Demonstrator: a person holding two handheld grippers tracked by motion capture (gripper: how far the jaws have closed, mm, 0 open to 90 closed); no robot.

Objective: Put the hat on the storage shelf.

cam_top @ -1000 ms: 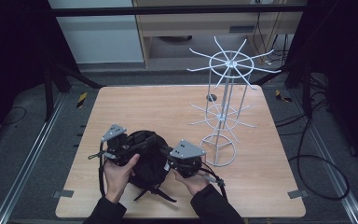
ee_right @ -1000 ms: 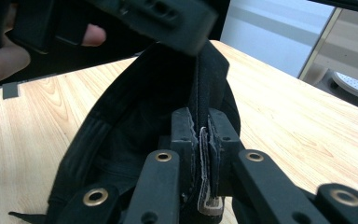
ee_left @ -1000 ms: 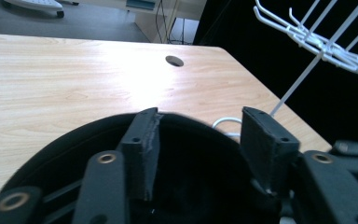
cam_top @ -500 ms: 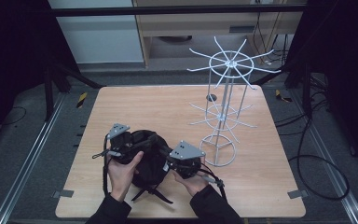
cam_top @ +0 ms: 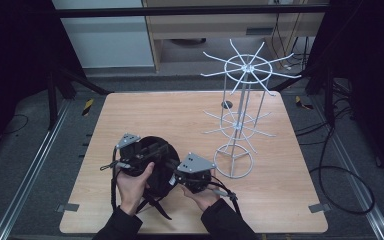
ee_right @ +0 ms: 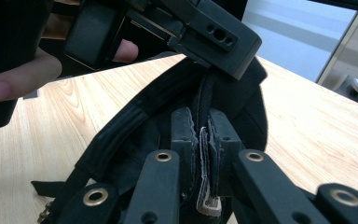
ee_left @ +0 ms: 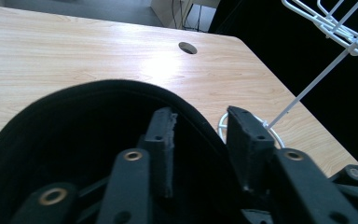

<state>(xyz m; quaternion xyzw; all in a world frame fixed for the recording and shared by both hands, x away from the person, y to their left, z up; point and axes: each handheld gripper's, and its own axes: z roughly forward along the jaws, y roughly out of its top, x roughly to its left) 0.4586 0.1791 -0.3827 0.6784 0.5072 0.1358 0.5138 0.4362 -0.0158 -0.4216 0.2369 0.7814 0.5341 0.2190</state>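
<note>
table (cam_top: 290, 190): light wood, round hole (cam_top: 227, 104) near the far edge; hole also in left gripper view (ee_left: 188, 47)
bag (cam_top: 161, 150): black, soft, rounded; lies on the near-left part of the table, between the two grippers, just left of the rack's base
strap (cam_top: 156, 205): black, trails from the bag toward the near edge, flat on the wood
rack (cam_top: 240, 117): white wire stand, upright, right of centre; ring base on the table, two tiers of radiating spokes; part of base and stem in left gripper view (ee_left: 307, 88)
left gripper (cam_top: 147, 157): held in the left hand (cam_top: 134, 182), on the bag's left side, grey plate on top
left fingers: spread apart; bag's curved black rim (ee_left: 121, 93) runs between them, one finger (ee_left: 161, 144) inside the rim, the other outside; not closed on it
right gripper (cam_top: 176, 175): held in the right hand (cam_top: 202, 196), at the bag's right edge, grey plate on top
right fingers (ee_right: 184, 140): pressed together, pinching a thin seam of the bag (ee_right: 135, 112) with a pale tag (ee_right: 205, 200) sticking out between them
right gripper view: left gripper's body (ee_right: 205, 28) close above, left hand's fingers wrapped round it (ee_right: 14, 77)
</note>
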